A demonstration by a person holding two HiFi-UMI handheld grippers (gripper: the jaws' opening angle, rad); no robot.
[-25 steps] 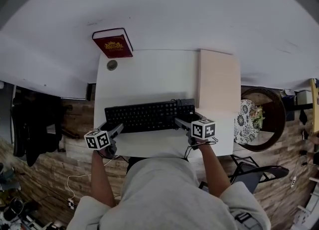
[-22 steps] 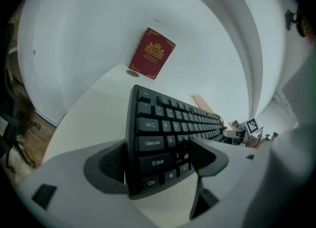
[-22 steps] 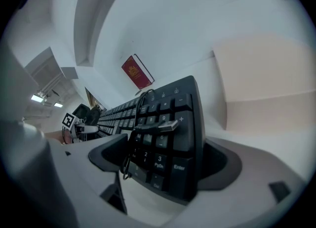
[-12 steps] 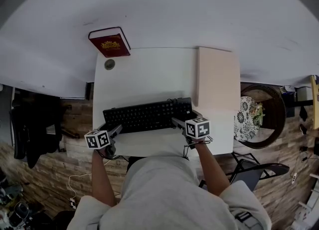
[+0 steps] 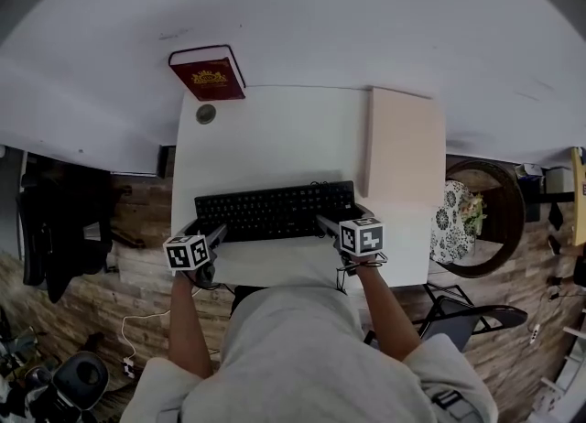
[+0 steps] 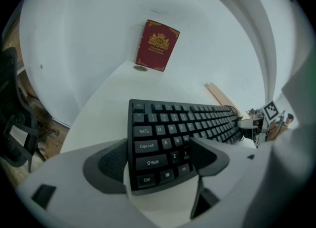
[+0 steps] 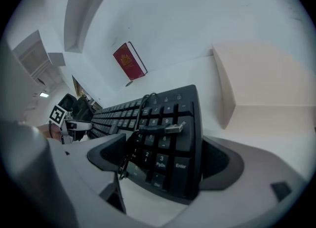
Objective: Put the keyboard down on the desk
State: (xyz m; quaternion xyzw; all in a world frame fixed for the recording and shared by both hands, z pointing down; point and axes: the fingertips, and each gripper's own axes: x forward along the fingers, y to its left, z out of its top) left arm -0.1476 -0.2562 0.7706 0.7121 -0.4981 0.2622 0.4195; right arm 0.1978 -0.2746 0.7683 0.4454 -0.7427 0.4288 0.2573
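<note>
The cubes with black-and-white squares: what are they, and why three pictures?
No robot here: a person holds a two-jaw tool in each hand; each cube is part of a tool. The head view looks down from a camera on the person's head; the other two cameras ride on the tools, looking along the jaws. The left gripper clamps the left end of a black keyboard, the right gripper its number-pad end, where a USB plug lies. The white desk also carries a red book against the wall and a pale box.
</note>
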